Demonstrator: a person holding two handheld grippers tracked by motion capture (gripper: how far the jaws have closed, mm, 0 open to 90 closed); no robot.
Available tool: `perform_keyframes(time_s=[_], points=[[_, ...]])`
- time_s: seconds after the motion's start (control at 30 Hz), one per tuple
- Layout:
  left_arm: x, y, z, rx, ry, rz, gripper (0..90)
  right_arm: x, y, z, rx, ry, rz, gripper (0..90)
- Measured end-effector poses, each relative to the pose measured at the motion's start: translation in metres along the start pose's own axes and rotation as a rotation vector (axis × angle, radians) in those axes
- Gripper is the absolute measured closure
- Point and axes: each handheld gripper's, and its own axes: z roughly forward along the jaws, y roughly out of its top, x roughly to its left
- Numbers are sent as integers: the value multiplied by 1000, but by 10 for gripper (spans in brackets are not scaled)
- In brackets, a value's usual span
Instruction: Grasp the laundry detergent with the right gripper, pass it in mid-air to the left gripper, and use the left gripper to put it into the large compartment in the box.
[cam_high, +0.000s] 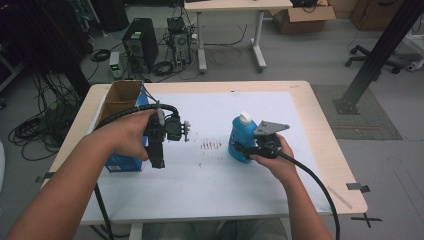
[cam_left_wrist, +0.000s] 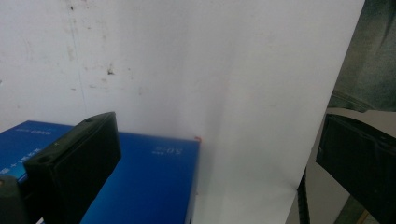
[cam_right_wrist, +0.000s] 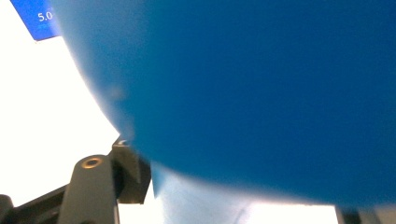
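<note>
2 claws at work: the right claw (cam_high: 241, 148) clamps the blue bottle (cam_high: 242, 137) low for steadiness; the left claw (cam_left_wrist: 205, 163), apart, hovers over the blue box (cam_left_wrist: 144, 182).

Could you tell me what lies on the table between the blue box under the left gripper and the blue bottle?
In the high view, the white sheet between blue box and blue bottle carries only small dark marks; no object lies there.

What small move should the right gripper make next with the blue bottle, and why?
Probably finish closing, then lift a little. The right gripper is at the lower side of the bottle, which stands upright on the table, and its jaws sit around the body. The left gripper stands open above the blue box.
</note>
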Motion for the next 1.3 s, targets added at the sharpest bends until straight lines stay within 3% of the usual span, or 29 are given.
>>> perform_keyframes(time_s=[0.13, 0.67, 0.77, 1.0, 1.3], points=[[0, 0, 0, -3, 3, 1, 2, 1, -1, 2, 0, 1, -10, 419], [-2, -4, -8, -13, 13, -9, 2, 2, 1, -2, -2, -16, 13, 452], [-1, -6, -11, -22, 15, -12, 2, 3, 10, -12, -16, 13, -9, 450], [1, -7, -16, -21, 20, -16, 2, 10, 25, -29, 11, 52, -67, 451], [0, -3, -25, -31, 23, -8, 2, 25, 41, -43, 34, 172, -124, 453]])
